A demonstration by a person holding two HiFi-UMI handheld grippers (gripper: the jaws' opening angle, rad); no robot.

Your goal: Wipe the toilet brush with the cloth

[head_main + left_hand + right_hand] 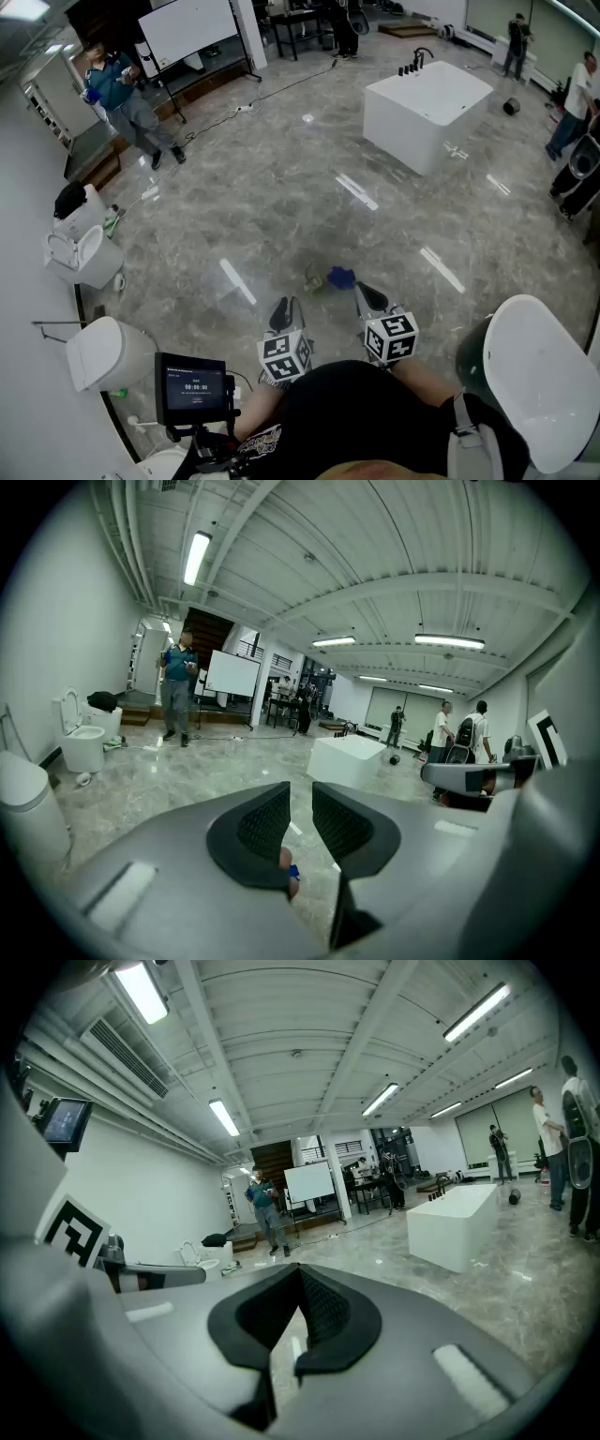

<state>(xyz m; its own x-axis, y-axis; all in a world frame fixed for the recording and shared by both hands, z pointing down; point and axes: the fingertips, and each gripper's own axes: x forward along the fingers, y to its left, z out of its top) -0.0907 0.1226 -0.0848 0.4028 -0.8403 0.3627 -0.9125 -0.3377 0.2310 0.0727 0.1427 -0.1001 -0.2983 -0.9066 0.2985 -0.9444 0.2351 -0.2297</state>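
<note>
On open floor (281,206), blue cloth (340,277), bathtub (427,108) beyond

Black top (366,412) with perhaps a pale print at its left hem, left claw (284,307) and right claw (366,295) in smooth grey shells, black ribbed pads (349,825), white cubes (285,357) bearing black square markers

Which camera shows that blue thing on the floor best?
The head view: the blue thing shows whole there. The left gripper view catches only a blue speck low between its tongs; the right gripper view shows none.
</note>
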